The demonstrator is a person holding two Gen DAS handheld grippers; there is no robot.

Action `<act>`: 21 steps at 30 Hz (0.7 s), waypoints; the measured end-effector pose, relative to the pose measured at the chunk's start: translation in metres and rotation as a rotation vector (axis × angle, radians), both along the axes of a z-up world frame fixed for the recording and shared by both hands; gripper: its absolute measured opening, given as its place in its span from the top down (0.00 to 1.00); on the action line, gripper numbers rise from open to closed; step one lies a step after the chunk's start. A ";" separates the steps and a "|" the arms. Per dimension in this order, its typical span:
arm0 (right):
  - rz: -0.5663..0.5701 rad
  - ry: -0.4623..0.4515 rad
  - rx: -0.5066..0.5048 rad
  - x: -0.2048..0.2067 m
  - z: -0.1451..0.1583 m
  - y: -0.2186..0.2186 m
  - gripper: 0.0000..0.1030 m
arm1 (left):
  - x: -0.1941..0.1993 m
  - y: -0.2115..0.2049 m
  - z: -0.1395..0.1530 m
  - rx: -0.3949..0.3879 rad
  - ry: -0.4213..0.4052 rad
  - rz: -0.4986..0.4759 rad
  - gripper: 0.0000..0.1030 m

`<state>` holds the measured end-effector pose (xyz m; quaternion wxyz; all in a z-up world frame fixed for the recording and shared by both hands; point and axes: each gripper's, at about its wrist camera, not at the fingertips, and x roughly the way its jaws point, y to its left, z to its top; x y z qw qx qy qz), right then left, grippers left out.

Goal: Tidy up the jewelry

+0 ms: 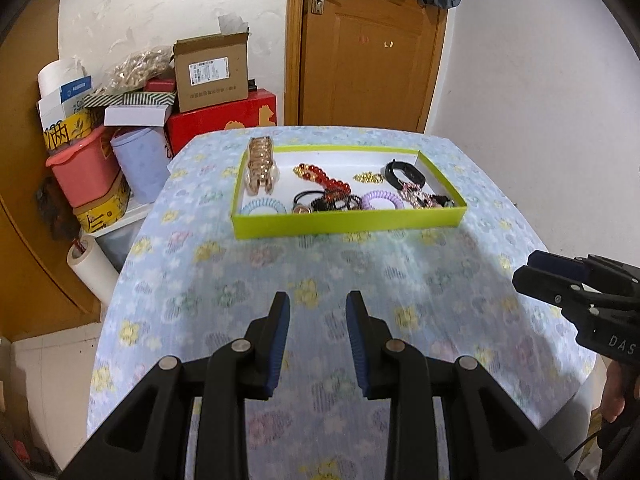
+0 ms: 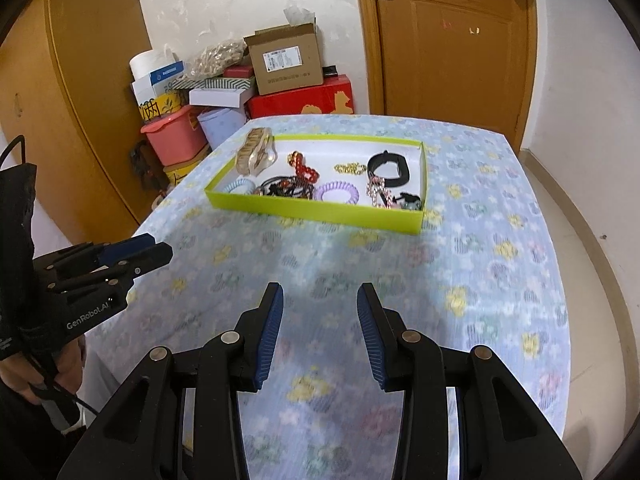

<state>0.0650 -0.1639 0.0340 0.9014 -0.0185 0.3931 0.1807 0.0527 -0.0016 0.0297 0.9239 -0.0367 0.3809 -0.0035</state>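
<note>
A shallow lime-green box sits at the far side of the flowered table. Inside lie a gold bracelet, red beads, a gold chain, a black band, a purple coil hair tie, a blue coil tie and black hair ties. My left gripper and my right gripper hover open and empty over the near half of the table, well short of the box.
The table wears a pale blue flowered cloth. Left of it stand stacked boxes: a cardboard carton, a red box, a pink tub and a paper roll. A wooden door is behind.
</note>
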 end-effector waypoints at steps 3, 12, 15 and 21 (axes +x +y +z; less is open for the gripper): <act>-0.003 0.009 -0.008 -0.005 -0.004 0.001 0.62 | -0.004 -0.001 -0.006 0.000 0.014 0.002 0.70; -0.008 0.022 -0.030 -0.008 -0.014 0.003 0.62 | -0.005 0.000 -0.018 -0.011 0.049 0.016 0.70; -0.010 0.022 -0.034 -0.007 -0.014 0.004 0.62 | -0.004 0.001 -0.019 -0.017 0.049 0.020 0.70; -0.006 0.030 -0.039 -0.005 -0.017 0.005 0.62 | -0.002 0.001 -0.021 -0.019 0.058 0.020 0.70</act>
